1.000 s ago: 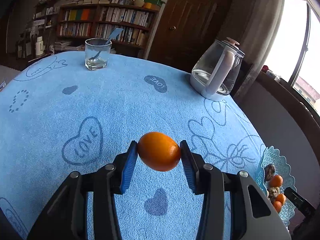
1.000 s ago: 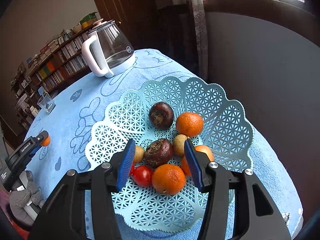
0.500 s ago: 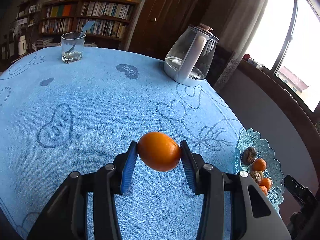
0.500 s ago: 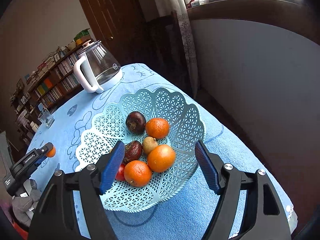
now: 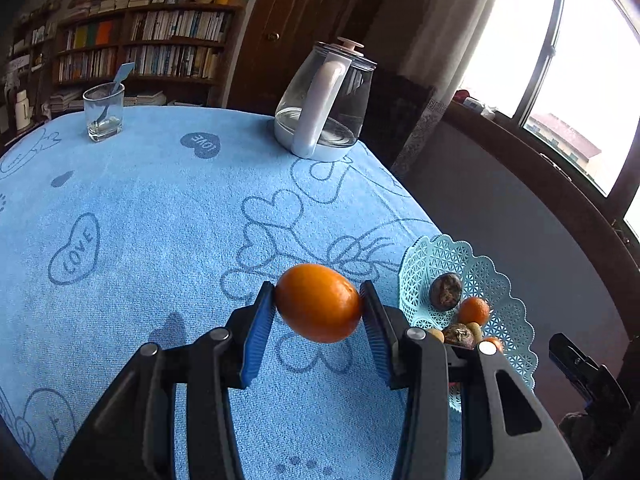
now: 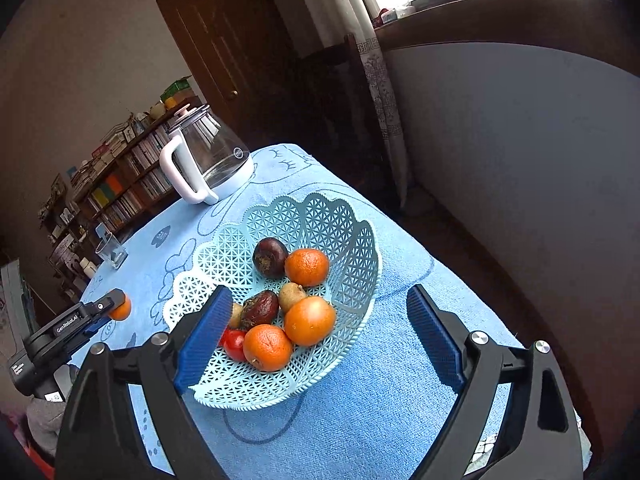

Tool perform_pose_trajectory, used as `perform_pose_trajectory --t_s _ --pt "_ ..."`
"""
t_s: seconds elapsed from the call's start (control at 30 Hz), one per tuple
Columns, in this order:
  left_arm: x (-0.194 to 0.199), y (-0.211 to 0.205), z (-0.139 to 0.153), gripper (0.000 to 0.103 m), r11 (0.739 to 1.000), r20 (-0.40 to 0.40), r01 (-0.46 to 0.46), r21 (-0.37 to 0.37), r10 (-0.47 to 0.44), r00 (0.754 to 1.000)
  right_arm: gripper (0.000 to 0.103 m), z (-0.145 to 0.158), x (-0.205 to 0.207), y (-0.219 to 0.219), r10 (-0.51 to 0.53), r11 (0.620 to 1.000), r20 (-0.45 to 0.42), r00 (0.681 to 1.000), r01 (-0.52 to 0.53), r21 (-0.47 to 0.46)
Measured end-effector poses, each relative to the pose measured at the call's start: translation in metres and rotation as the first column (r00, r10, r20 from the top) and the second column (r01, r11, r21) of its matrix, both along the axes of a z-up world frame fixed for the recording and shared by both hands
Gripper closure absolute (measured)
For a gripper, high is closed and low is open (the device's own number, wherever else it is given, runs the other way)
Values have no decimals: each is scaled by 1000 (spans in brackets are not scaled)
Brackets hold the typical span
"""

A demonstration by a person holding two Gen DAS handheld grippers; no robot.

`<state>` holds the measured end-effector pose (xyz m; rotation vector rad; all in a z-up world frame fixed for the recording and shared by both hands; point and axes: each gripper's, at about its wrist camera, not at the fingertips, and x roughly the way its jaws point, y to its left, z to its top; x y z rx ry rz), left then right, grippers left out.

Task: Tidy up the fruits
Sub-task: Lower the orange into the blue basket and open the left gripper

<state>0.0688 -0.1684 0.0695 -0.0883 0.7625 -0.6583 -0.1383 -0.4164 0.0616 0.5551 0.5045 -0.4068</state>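
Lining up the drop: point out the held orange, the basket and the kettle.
orange (image 5: 318, 302), left wrist view, middle of its skin.
basket (image 6: 352, 236), right wrist view, far lattice wall.
kettle (image 5: 340, 92), left wrist view, glass body.

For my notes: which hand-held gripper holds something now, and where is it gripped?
The left hand-held gripper clamps a round orange fruit at its two opposite sides. The right hand-held gripper holds nothing.

Home living room: packed bookshelf (image 5: 140, 44), wooden door (image 5: 300, 28), blue "LOVE" tablecloth (image 5: 140, 240), glass kettle (image 5: 326, 100)

An orange fruit (image 5: 319, 302), pale-blue lattice basket (image 6: 352, 236), and blue tablecloth (image 5: 160, 208) printed with darker hearts.
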Motion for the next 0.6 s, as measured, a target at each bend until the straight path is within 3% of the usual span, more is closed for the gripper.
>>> perform_pose_trajectory --t_s 0.6 --pt "-24 -112 -5 59 979 20 169 116 -172 985 13 3 -11 -22 -61 998 21 998 61 18"
